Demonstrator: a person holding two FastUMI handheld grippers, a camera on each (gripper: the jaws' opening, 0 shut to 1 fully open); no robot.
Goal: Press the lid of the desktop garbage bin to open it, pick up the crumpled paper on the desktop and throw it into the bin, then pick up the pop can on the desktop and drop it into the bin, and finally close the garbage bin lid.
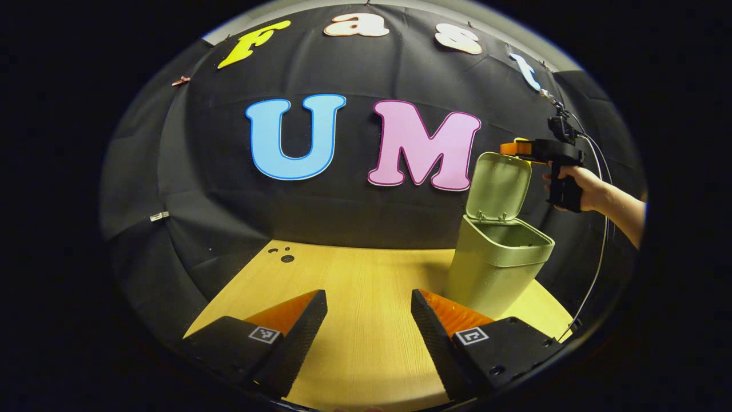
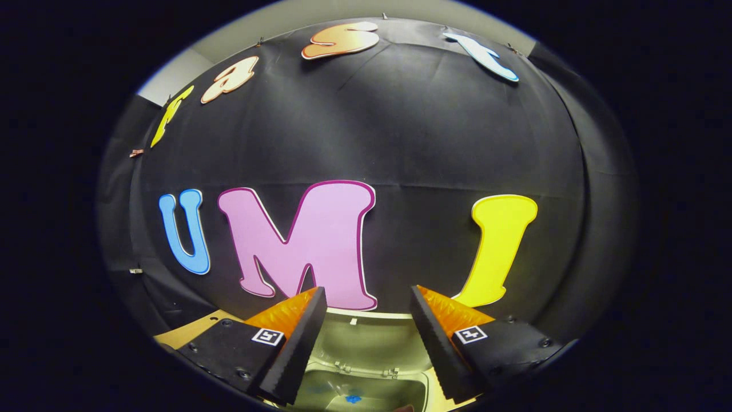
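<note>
Bin (image 1: pixel 498 269) open, lid (image 1: pixel 496 186) upright. Right gripper (image 1: pixel 517 149) at lid's top edge, nearer hand; left gripper (image 1: pixel 369 306) low over table (image 1: pixel 366 274). Both grippers wide open, holding nothing.

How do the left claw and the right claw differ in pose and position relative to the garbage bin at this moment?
The left claw hangs low over the wooden desktop, beside the green garbage bin; the right claw is held high, level with the top edge of the raised lid. The left claw looks across bare wood, whereas the right claw looks down into the bin's opening. Both are open and hold nothing.
</note>
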